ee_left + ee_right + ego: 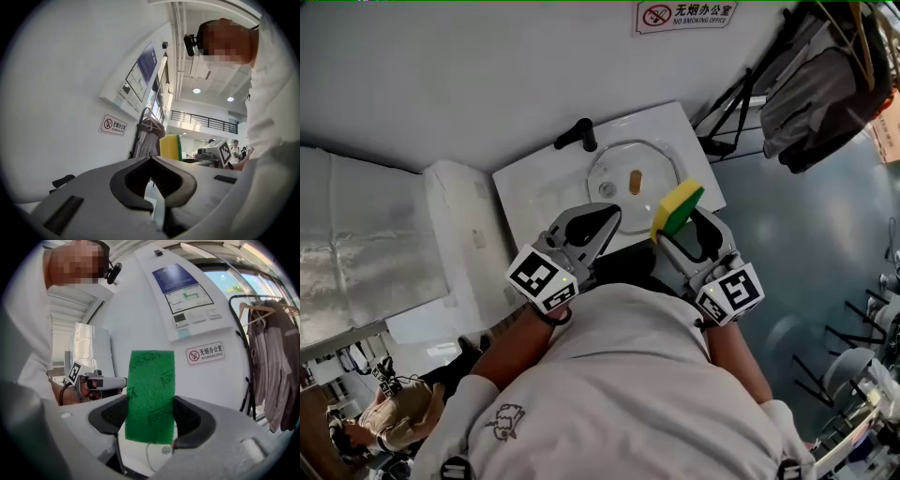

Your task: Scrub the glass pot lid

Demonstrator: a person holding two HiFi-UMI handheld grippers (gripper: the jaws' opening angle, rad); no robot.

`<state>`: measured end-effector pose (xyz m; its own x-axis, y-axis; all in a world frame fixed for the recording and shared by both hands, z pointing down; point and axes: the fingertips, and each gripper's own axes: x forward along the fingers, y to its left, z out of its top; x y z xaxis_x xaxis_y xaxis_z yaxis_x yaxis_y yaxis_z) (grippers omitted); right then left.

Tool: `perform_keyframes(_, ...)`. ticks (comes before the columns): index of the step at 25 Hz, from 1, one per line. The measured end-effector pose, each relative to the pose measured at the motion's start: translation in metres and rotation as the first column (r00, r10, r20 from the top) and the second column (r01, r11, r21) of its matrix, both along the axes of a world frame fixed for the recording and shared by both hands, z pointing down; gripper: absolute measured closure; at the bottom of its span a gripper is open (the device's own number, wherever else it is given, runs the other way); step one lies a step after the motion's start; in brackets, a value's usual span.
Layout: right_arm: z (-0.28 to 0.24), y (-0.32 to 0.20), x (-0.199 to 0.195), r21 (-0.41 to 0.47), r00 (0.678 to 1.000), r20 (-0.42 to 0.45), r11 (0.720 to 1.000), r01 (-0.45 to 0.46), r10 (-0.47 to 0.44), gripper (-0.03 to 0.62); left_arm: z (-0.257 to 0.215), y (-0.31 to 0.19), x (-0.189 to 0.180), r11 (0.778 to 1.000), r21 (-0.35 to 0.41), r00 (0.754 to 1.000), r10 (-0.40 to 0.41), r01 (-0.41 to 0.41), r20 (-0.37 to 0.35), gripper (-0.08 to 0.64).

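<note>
A round glass pot lid (634,175) with a brown knob lies flat on a white sink-like stand (534,187) against the wall. My right gripper (677,228) is shut on a yellow and green sponge (676,207), held upright over the lid's near right edge. In the right gripper view the sponge's green face (150,396) fills the gap between the jaws, and a bit of the lid's rim (152,458) shows below. My left gripper (605,225) is shut and empty, near the lid's front left edge. In the left gripper view its jaws meet, with the sponge (170,146) beyond.
A black tap handle (577,136) sticks up at the stand's back left. A foil-wrapped block (366,244) lies to the left. A coat rack with hanging clothes (820,84) stands to the right. A no-smoking sign (684,14) hangs on the wall.
</note>
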<state>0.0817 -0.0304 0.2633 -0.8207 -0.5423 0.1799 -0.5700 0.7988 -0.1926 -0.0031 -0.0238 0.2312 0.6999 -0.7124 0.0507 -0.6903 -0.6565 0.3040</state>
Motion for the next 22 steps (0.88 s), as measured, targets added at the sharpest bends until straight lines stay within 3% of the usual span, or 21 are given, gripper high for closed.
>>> perform_keyframes(5, 0.012, -0.039, 0.017, -0.013, 0.998, 0.008, 0.998, 0.056, -0.056, 0.298, 0.01, -0.03, 0.007, 0.998, -0.003, 0.998, -0.059, 0.059, 0.036, 0.561)
perform_keyframes(13, 0.04, -0.066, 0.012, -0.071, 0.989, -0.007, 0.987, 0.147, -0.148, 0.298, 0.058, -0.058, -0.011, 0.992, -0.111, 0.997, -0.06, 0.065, 0.05, 0.561)
perform_keyframes(22, 0.069, -0.088, -0.004, -0.127, 0.993, -0.034, 0.986, 0.105, -0.11, 0.298, 0.121, -0.073, -0.057, 0.966, -0.247, 0.996, -0.069, 0.081, 0.059, 0.558)
